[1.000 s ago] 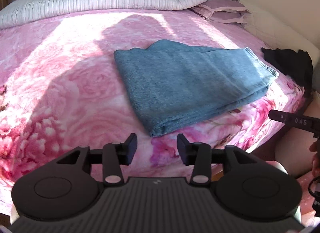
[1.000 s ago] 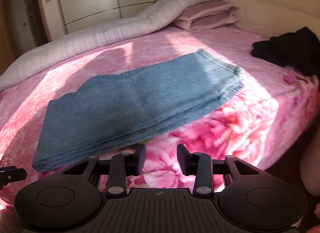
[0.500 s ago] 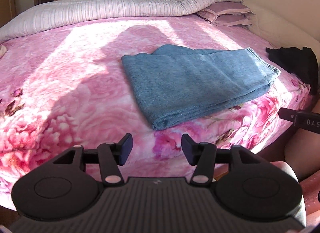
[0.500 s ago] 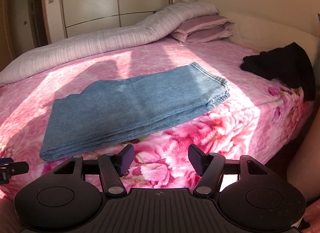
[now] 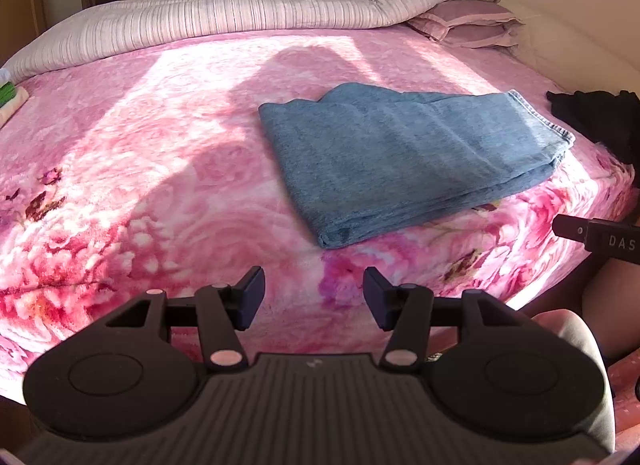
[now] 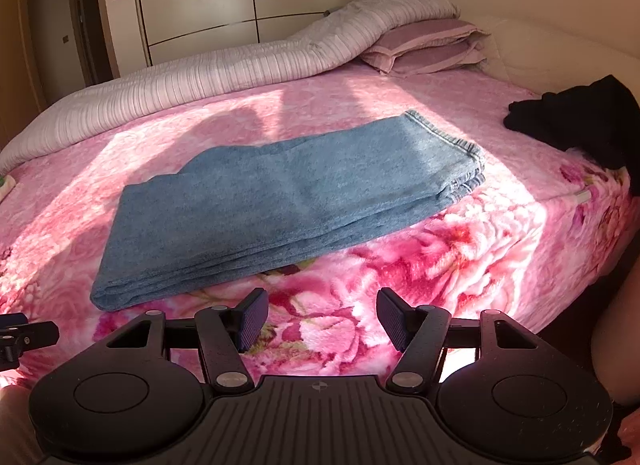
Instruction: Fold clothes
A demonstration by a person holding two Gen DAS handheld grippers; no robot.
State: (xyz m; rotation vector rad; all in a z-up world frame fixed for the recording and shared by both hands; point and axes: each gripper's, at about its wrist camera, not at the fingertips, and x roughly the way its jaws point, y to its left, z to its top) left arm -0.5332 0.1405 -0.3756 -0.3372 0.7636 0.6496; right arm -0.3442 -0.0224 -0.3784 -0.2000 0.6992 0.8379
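Folded blue jeans (image 5: pixel 412 157) lie flat near the front edge of a pink floral blanket (image 5: pixel 140 169), with dark clothing (image 6: pixel 580 121) at the bed's right side, while the left gripper (image 5: pixel 314 297) and right gripper (image 6: pixel 318 319) hover short of the edge, fingers apart and empty.

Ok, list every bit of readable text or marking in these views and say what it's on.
"DAS", cut off by the frame edge: on the right gripper seen in the left wrist view.
Small emblems on both gripper bodies: too small to read.
The jeans and blanket show no text.
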